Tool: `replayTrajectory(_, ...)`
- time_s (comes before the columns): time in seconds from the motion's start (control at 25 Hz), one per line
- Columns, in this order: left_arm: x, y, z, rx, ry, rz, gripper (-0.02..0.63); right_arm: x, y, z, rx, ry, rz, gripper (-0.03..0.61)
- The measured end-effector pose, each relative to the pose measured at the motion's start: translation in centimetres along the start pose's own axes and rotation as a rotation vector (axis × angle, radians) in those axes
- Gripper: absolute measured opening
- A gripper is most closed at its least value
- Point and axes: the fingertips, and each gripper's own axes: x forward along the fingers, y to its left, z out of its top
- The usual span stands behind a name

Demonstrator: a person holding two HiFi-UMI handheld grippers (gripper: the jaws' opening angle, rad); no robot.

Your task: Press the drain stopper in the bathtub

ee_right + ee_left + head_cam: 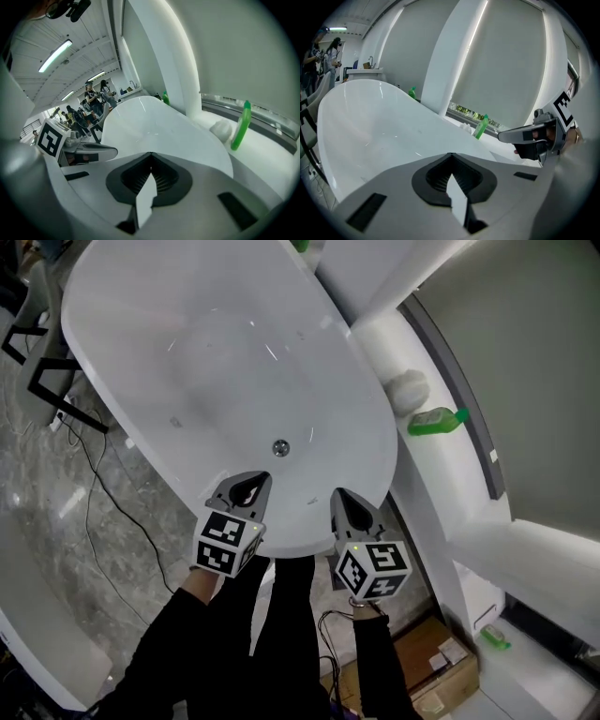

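The white oval bathtub (169, 352) fills the upper head view, and its round metal drain stopper (280, 447) sits on the tub floor near the close end. My left gripper (251, 486) hovers over the near rim, just short and left of the stopper, jaws shut and empty. My right gripper (343, 498) hangs over the rim to the stopper's right, also shut on nothing. In the left gripper view the closed jaws (450, 155) face the tub interior, with the right gripper (532, 136) beside them. The right gripper (150, 154) sees the left gripper (86, 151). Neither gripper view shows the stopper.
A green bottle (436, 421) lies on the white window ledge beside a white rounded object (408, 388). A cardboard box (441, 667) and cables (94, 474) are on the marble floor. People (93, 98) stand far behind the tub.
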Motion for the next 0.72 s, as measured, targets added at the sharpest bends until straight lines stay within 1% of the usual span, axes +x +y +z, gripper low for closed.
replayTrajectory(0.08, 1.8, 0.4, -1.1, 0.012, 0.020, 0.014, 0.005, 1.4, -1.2, -0.7, 0.007, 0.016, 0.012, 0.002)
replayTrajectory(0.2, 4.5, 1.0, -1.8, 0.023, 0.025, 0.033, 0.005, 3.8, -2.9, -1.9, 0.011, 0.043, 0.038, 0.002)
replayTrajectory(0.36, 7.8, 2.3, -3.1, 0.011, 0.043, 0.069, 0.005, 7.0, -4.7, -2.9, 0.013, 0.072, 0.068, 0.002)
replayTrajectory(0.56, 11.6, 3.2, -5.1, -0.003, 0.078, 0.099, 0.005, 9.8, -6.4, -4.0, -0.021, 0.104, 0.092, 0.002)
replayTrajectory(0.72, 14.7, 4.0, -7.0, -0.030, 0.099, 0.130, 0.005, 12.3, -7.8, -5.3, 0.008, 0.133, 0.108, 0.002)
